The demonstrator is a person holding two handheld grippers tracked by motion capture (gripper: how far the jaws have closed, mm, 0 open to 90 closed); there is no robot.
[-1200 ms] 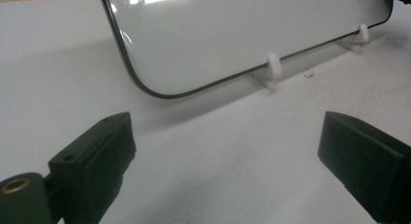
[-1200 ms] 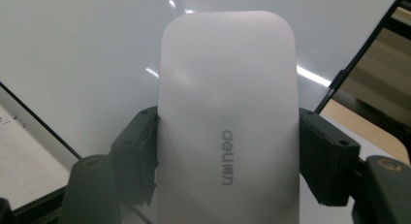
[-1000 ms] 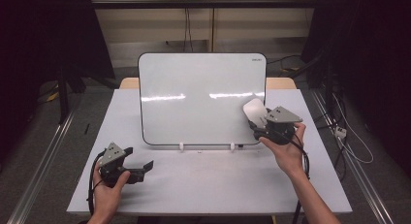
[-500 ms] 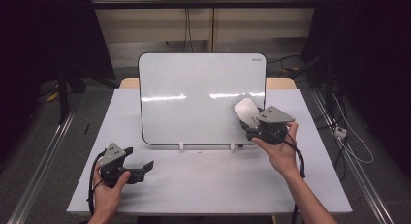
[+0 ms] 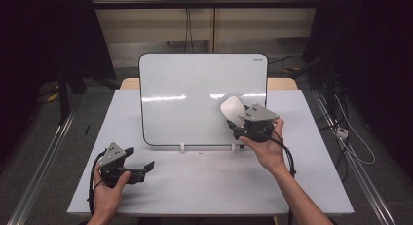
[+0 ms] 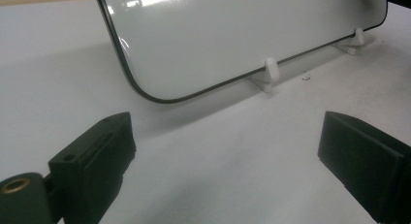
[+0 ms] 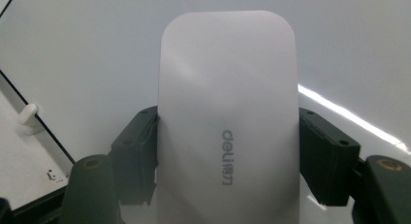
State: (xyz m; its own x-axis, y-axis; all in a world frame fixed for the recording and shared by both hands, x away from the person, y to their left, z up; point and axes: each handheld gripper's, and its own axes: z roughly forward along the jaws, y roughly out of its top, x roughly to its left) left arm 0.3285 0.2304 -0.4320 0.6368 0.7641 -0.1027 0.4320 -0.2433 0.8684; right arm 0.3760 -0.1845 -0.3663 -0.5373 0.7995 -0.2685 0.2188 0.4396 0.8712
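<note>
A: Item one, nearest the table's front edge?

B: Left gripper (image 5: 138,165), held low over the white table (image 5: 204,186) at its front left. Jaws spread wide, nothing between them; in the left gripper view they stand far apart with bare tabletop between.

A: Item two?

B: Right gripper (image 5: 237,121), farther in and right of centre, carried in the person's right hand (image 5: 267,146). Jaws clamped on a white eraser (image 5: 232,109), one on each long side. In the right gripper view the eraser (image 7: 227,122) stands up between the jaws, grey lettering printed on its face.

A: Location of the eraser?

B: Raised off the table, in front of the lower right part of the whiteboard (image 5: 195,88). Whether it touches the board's surface cannot be told.

A: Item three, the board?

B: White, dark-edged, rounded corners, standing on small white clip feet (image 5: 182,147) mid-table, leaning back. Surface blank, with light reflections across it. The left gripper view shows its lower corner (image 6: 145,90) and one of the feet (image 6: 271,71).

A: Beyond?

B: Grey floor, cables hanging against the far wall (image 5: 187,25).
</note>
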